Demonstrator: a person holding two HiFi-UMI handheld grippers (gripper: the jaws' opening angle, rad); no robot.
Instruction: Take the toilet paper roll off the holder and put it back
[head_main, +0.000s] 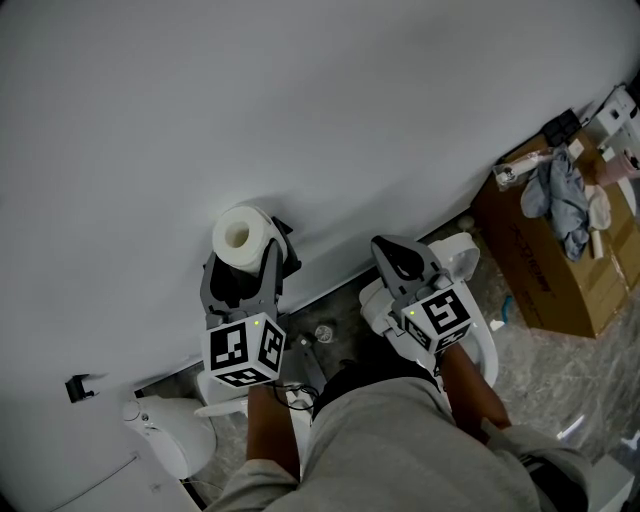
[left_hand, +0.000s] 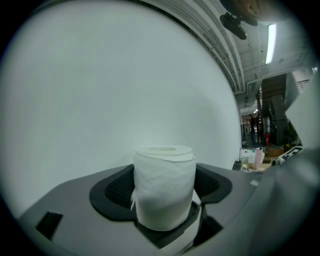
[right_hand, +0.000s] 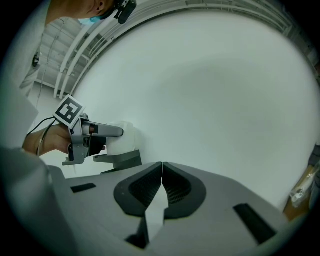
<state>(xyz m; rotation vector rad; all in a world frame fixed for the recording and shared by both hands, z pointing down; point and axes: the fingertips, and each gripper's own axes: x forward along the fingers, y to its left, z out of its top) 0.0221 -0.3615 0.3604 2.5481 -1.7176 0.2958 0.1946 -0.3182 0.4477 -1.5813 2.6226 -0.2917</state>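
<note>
A white toilet paper roll (head_main: 238, 236) stands upright between the jaws of my left gripper (head_main: 243, 264), close to the white wall (head_main: 300, 110). In the left gripper view the roll (left_hand: 164, 172) fills the gap of the left gripper (left_hand: 165, 202), and both dark pads (left_hand: 116, 189) press on its sides. My right gripper (head_main: 398, 258) hangs to the right of it, shut with nothing held. In the right gripper view the right gripper (right_hand: 161, 176) has its jaws meeting, and the left gripper (right_hand: 90, 142) with the roll (right_hand: 124, 140) shows at the left. No holder is clearly visible.
A small black fitting (head_main: 78, 386) sticks out of the wall low at the left. A white toilet (head_main: 165, 440) sits below it. An open cardboard box (head_main: 560, 270) with cloths stands on the marbled floor (head_main: 520, 380) at the right. The person's legs fill the bottom middle.
</note>
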